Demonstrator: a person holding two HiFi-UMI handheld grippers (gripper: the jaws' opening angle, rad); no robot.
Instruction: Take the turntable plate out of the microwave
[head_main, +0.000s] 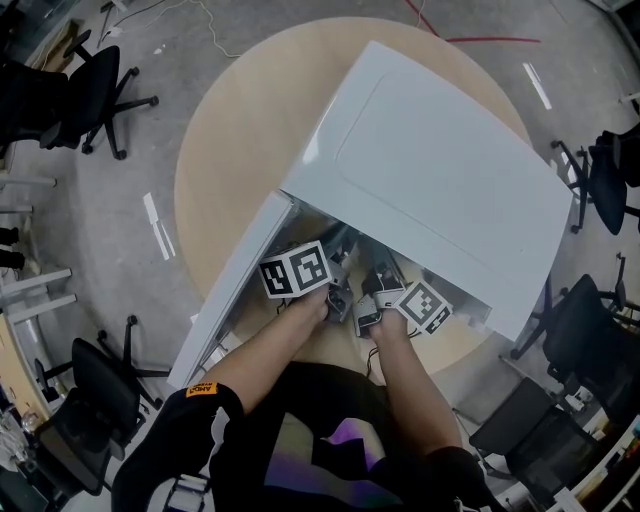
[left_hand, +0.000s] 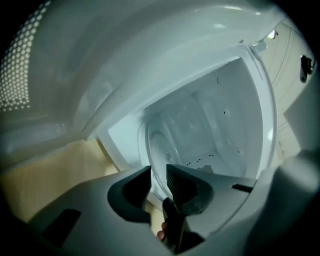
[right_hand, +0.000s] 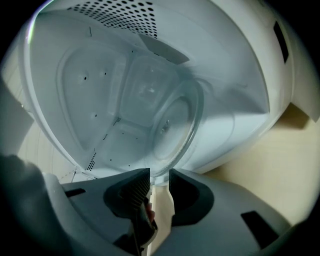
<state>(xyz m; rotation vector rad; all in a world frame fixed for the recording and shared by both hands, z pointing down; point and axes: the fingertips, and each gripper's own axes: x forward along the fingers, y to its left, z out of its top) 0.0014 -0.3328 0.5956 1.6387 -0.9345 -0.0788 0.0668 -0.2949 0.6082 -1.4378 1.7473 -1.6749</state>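
Gripping, left: your left gripper (left_hand: 158, 175) has its jaws drawn to a narrow gap, and the near rim of the turntable plate (right_hand: 170, 125) passes between them.
Gripping, right: your right gripper (right_hand: 160, 182) is closed the same way, on the plate's near rim just beside the left one.
Plate: clear glass, tilted up on its edge inside the open cavity, its near rim at the cavity mouth.
Microwave (head_main: 430, 170): white, it stands on the right part of the round wooden table (head_main: 240, 130).
Door (head_main: 235, 290): swung wide open at the left, reaching towards you.
Arms: both reach forward side by side into the opening, the marker cubes close together.
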